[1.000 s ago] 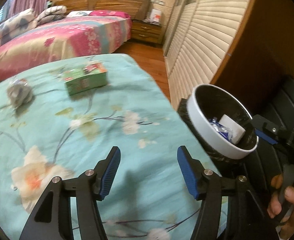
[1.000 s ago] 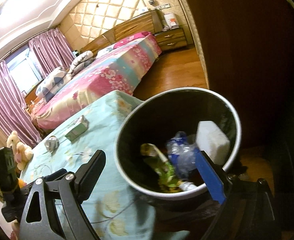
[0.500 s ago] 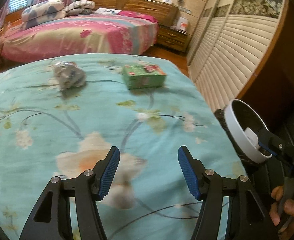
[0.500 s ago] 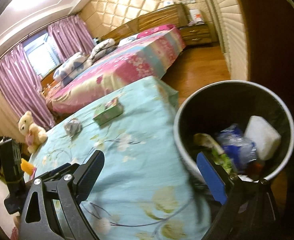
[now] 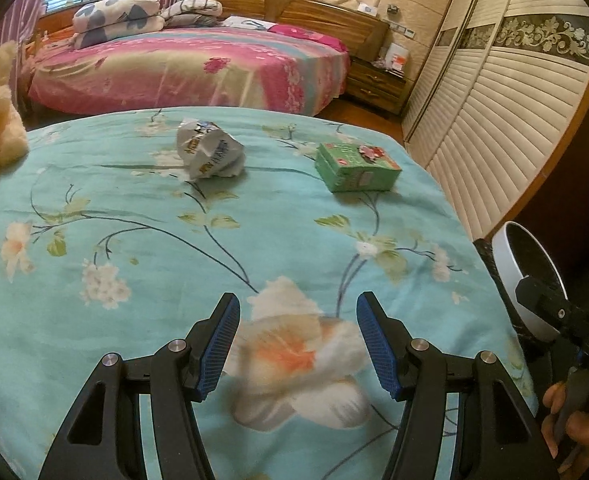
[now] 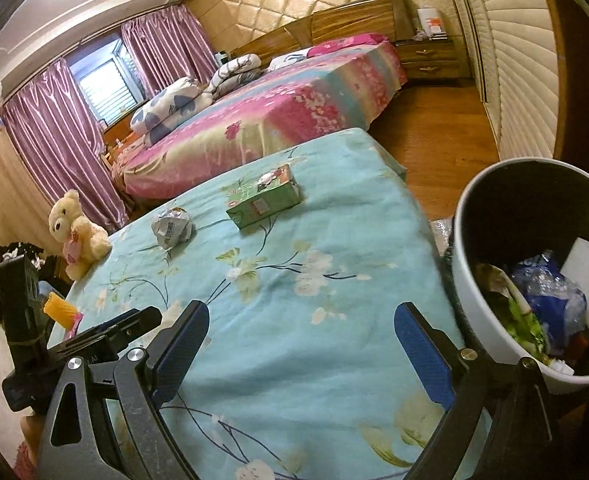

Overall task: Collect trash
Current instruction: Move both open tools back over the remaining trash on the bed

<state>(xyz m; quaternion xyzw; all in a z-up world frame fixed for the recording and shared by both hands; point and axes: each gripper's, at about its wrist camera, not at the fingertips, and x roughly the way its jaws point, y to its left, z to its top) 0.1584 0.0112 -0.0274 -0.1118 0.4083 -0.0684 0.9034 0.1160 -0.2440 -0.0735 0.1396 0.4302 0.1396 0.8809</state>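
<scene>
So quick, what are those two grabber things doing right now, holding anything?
Left gripper: jaws open, holding nothing, above the floral sheet.
Right gripper: jaws open, holding nothing.

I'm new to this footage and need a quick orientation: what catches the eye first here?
The teal floral sheet fills both views, with a crumpled wrapper and a green box lying apart on its far half. At its right edge stands a white bin already holding trash. Both claws, left and right, are open and empty over the near sheet.
</scene>
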